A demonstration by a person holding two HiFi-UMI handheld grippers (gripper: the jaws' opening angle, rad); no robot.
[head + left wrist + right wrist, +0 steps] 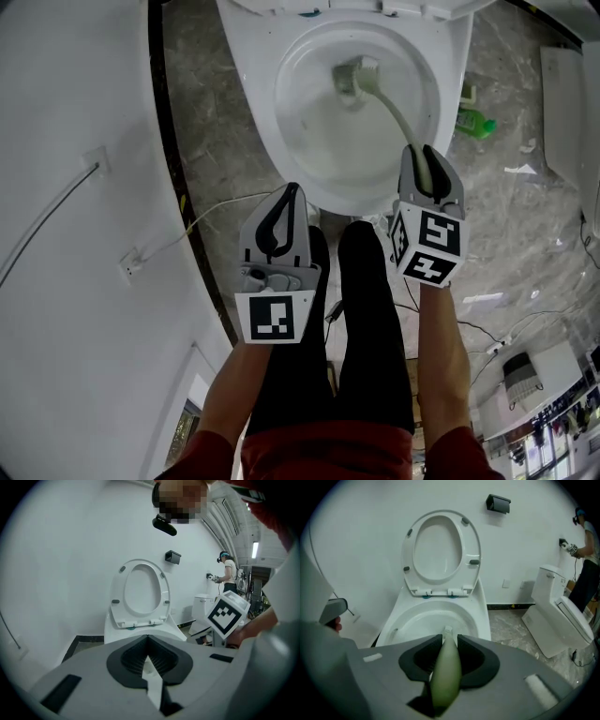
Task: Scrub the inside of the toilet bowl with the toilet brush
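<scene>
A white toilet [281,141] stands before me with its seat and lid [440,555] raised against the wall. My right gripper [428,161] is shut on the pale green handle of the toilet brush [446,672]. The handle runs from the jaws down into the bowl [417,620], and the brush head [356,77] rests near the drain at the back of the bowl. My left gripper [286,208] hangs over the bowl's front rim, to the left, its jaws closed with nothing between them [148,641].
A white wall panel [75,187] with a thin cable lies to the left. A green bottle [475,123] lies on the marble floor right of the toilet. A second toilet [560,616] stands to the right, with a person [228,573] beyond it. My legs [361,319] stand before the bowl.
</scene>
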